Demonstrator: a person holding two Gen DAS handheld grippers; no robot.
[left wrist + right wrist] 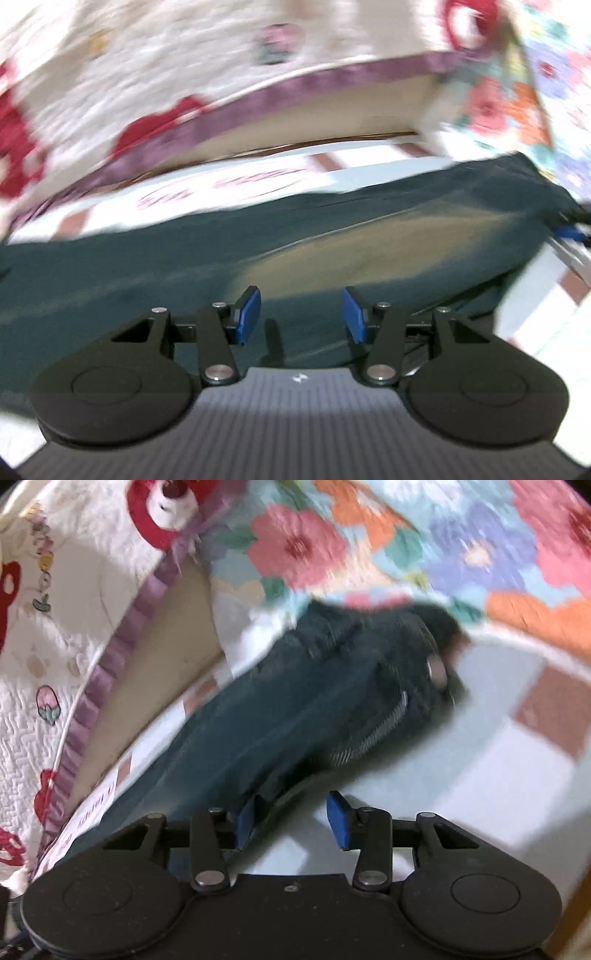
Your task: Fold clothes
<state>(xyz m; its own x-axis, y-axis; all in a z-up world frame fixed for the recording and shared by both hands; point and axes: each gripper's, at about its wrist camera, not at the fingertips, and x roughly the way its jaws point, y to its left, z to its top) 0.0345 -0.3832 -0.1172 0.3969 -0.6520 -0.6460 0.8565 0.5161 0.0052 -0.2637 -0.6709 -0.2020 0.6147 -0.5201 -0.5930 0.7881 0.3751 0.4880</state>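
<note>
Here, jeans (314, 701) lie on bed (498, 775), long axis running from right tongs (291, 821) away to waistband. Right tongs agape, straddling near edge, nearer. Left tongs (301, 314) agape over denim, gripping nothing.

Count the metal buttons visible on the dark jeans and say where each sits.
1. A round metal button sits at the waistband end of the jeans, just above the zipper, in the right wrist view. Folds may hide others.
</note>
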